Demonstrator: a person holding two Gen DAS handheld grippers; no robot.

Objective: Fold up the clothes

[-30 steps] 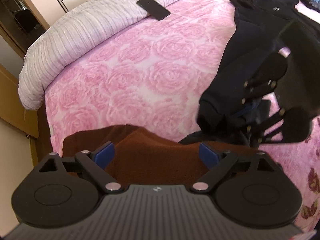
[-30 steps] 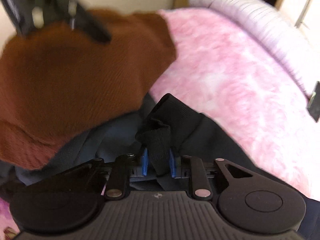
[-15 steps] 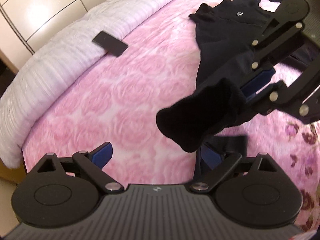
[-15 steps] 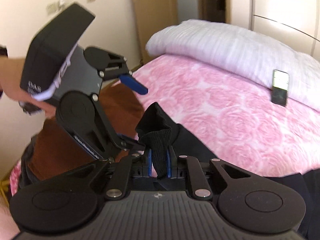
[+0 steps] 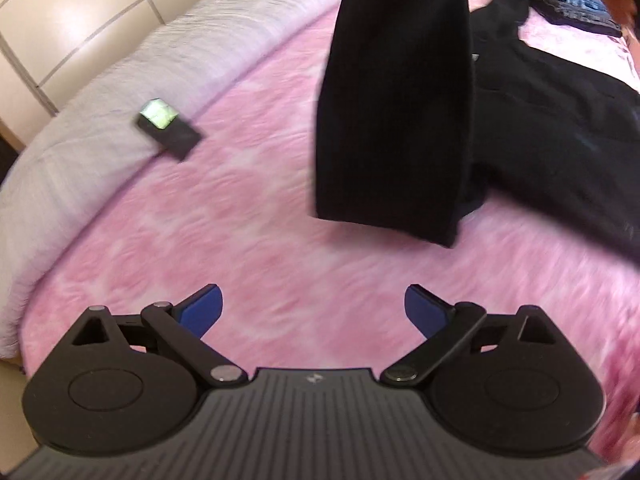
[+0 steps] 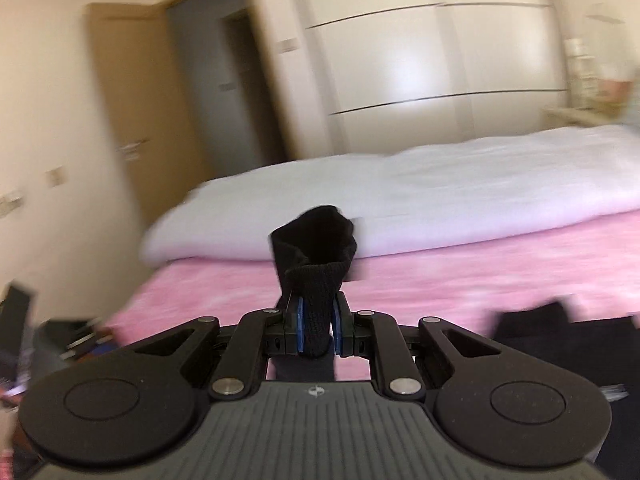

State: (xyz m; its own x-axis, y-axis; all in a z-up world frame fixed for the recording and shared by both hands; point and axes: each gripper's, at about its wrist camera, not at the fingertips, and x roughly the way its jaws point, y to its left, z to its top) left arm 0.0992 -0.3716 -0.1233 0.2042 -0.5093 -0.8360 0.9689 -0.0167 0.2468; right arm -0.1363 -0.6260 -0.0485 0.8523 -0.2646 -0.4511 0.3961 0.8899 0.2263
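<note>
Landmark: the bed (image 5: 280, 264), pink rose cover.

1. Left tool (image 5: 312, 312): over the near part of the bed, jaws spread wide, nothing between its blue pads (image 5: 202, 310).
2. Right tool (image 6: 318, 330): raised above the bed, clamped tight on the ribbed cuff (image 6: 316, 280) of a black garment (image 5: 560, 132); the cuff stands up past the pads.
3. Sleeve (image 5: 396, 112): hangs down over the middle of the bed, lower end just clear of the cover.
4. Garment body: lies spread on the bed, right of the sleeve.
5. Phone (image 5: 167, 129): on the bed's far left, at the edge of the white duvet (image 5: 120, 80).
6. Folded blue clothes (image 5: 572, 0): far corner of the bed.
7. Wardrobe (image 6: 440, 60): beyond the bed.
</note>
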